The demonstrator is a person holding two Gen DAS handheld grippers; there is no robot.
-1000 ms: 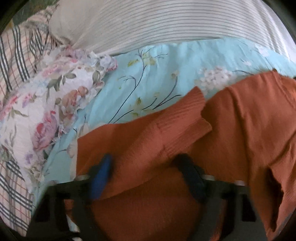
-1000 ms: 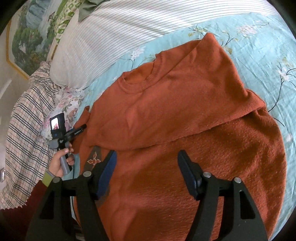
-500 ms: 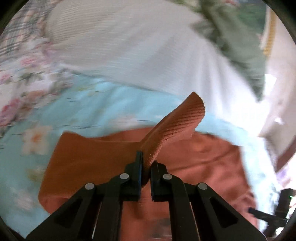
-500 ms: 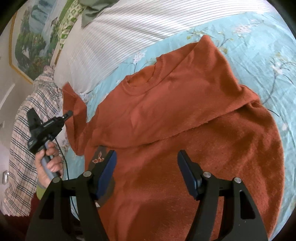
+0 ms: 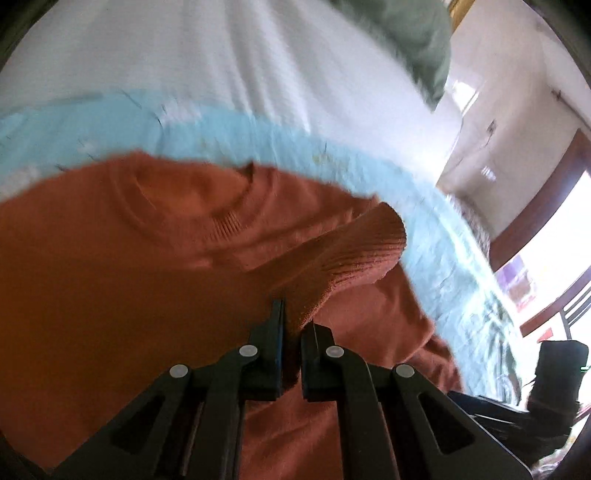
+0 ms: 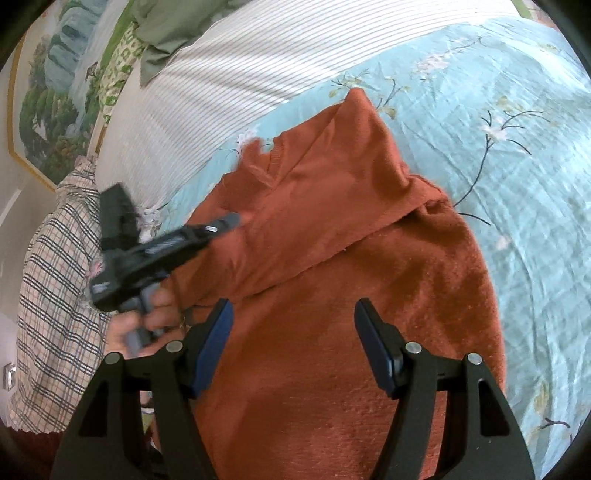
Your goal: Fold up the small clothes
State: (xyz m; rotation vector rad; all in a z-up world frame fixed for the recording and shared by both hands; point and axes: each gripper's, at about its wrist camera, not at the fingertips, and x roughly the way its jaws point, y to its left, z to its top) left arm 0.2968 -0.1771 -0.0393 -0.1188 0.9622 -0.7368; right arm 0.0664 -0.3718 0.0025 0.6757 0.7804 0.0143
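Note:
A rust-orange knit sweater (image 6: 351, 277) lies on a light blue floral bedsheet (image 6: 498, 129); its right side is folded over the body. My left gripper (image 5: 291, 325) is shut on the ribbed cuff of the left sleeve (image 5: 362, 247) and holds it above the sweater's body, below the neckline (image 5: 192, 199). In the right wrist view the left gripper (image 6: 225, 223) reaches over the sweater's left side, the sleeve draped from it. My right gripper (image 6: 293, 339) is open and empty, hovering over the sweater's lower part.
A white striped pillow (image 6: 229, 85) lies behind the sweater. A plaid cloth (image 6: 55, 295) covers the left side. A green cloth (image 6: 166, 26) and a landscape picture (image 6: 55, 92) are at the back. A wall and doorway (image 5: 535, 184) show to the right.
My left gripper closed on the sleeve cuff, lifted it and carried it rightward over the sweater's body. My right gripper stayed open in place.

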